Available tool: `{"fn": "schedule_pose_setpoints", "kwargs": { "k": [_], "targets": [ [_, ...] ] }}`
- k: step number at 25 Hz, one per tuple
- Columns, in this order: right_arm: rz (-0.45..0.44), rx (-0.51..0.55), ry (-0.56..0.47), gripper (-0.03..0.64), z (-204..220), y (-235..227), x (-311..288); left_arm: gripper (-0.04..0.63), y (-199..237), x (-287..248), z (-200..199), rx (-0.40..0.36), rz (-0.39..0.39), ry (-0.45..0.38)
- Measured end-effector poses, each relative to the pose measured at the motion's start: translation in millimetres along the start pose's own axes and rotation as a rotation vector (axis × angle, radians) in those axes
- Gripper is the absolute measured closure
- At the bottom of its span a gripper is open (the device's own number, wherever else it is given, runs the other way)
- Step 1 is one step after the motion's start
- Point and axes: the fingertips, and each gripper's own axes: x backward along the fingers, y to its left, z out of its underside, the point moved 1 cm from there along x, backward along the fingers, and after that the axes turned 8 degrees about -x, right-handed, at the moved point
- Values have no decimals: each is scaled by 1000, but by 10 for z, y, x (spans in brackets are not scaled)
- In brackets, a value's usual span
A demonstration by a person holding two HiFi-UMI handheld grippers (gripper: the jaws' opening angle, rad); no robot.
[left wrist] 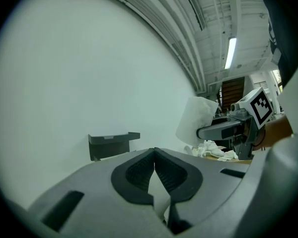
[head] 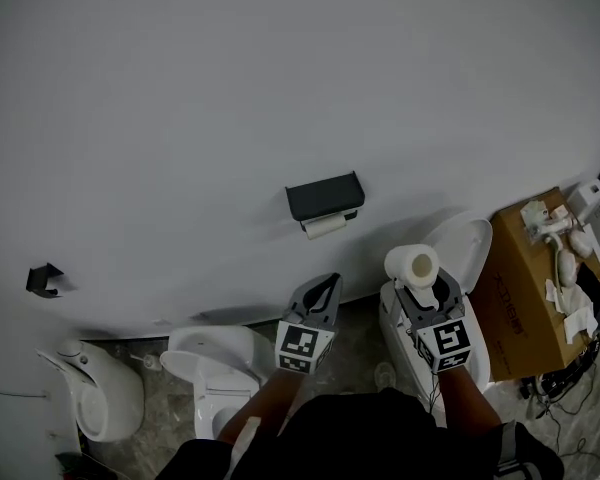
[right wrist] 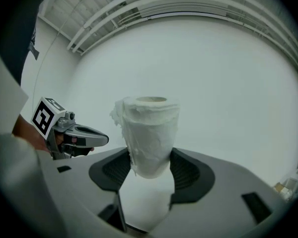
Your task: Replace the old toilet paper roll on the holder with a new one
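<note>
White toilet paper, the new roll (head: 412, 265), stands on end between the jaws of my right gripper (head: 417, 284), its hollow core facing up. In the right gripper view the two dark pads press against the lower part of the roll (right wrist: 149, 133) from either side, and its outer layers look rough and slightly torn. I hold it in the air in front of a plain white wall (head: 280, 88), below and to the right of the holder.

On that wall the black holder (head: 325, 197) is mounted, and the old roll (head: 325, 226) shows as a pale shape just under its cover. In the left gripper view the holder (left wrist: 111, 144) appears ahead and to the left of my jaws.

My left gripper (head: 328, 286) points towards the wall just below the holder, apart from it. Its jaws are closed, pad against pad, with nothing between them (left wrist: 154, 153). The two grippers are side by side, near each other but not touching.

Below my hands, a white toilet (head: 220, 368) sits to the left, and a second toilet (head: 465, 253) with its lid raised sits to the right. A cardboard box (head: 525, 298) with small white items on top stands at the far right. A small black bracket (head: 45, 280) is fixed to the wall at the far left.
</note>
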Motion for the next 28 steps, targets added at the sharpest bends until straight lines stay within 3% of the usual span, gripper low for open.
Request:
{"fn": "schedule_pose_setpoints", "kwargs": {
  "k": [6, 13, 15, 20, 28],
  "targets": [
    [-66, -6, -8, 377, -63, -215, -297, 589, 139, -250, 65, -32, -63, 59],
    [-124, -11, -4, 377, -45, -436, -531, 588, 282, -495, 252, -180, -159, 231],
    [-138, -16, 2, 377, -19, -486, -573, 576, 305, -560, 298, -248, -175, 275],
    [-172, -25, 10, 377, 15, -557, -666, 474, 360, -717, 417, -426, -177, 393],
    [-224, -33, 24, 377, 66, -619, -772, 411, 598, -923, 560, -834, -234, 609]
  ]
}}
